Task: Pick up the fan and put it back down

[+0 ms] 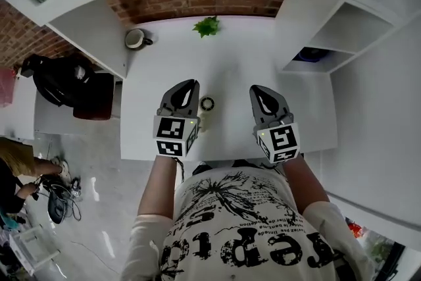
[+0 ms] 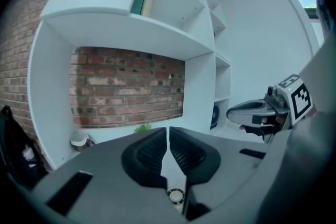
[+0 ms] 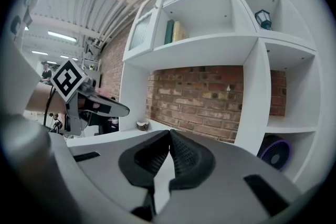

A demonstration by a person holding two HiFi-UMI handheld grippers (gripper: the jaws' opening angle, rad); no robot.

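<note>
A small cream fan (image 1: pixel 206 110) with a dark ring head stands on the white table (image 1: pixel 230 69), between my two grippers and below them. In the left gripper view it shows as a small round piece (image 2: pixel 176 196) low down behind the jaws. My left gripper (image 1: pixel 191 86) (image 2: pixel 168 131) hangs just left of the fan, shut with nothing between its jaws. My right gripper (image 1: pixel 258 90) (image 3: pixel 169 134) is to the fan's right, its tips together and empty. Each gripper also shows in the other's view, the right gripper (image 2: pixel 237 112) and the left gripper (image 3: pixel 124 109).
A small green plant (image 1: pixel 207 26) and a mug (image 1: pixel 137 39) stand at the table's far edge by the brick wall. White shelves flank the table; a dark round fan (image 3: pixel 276 153) sits in a right-hand cubby. A black bag (image 1: pixel 62 79) lies at the left.
</note>
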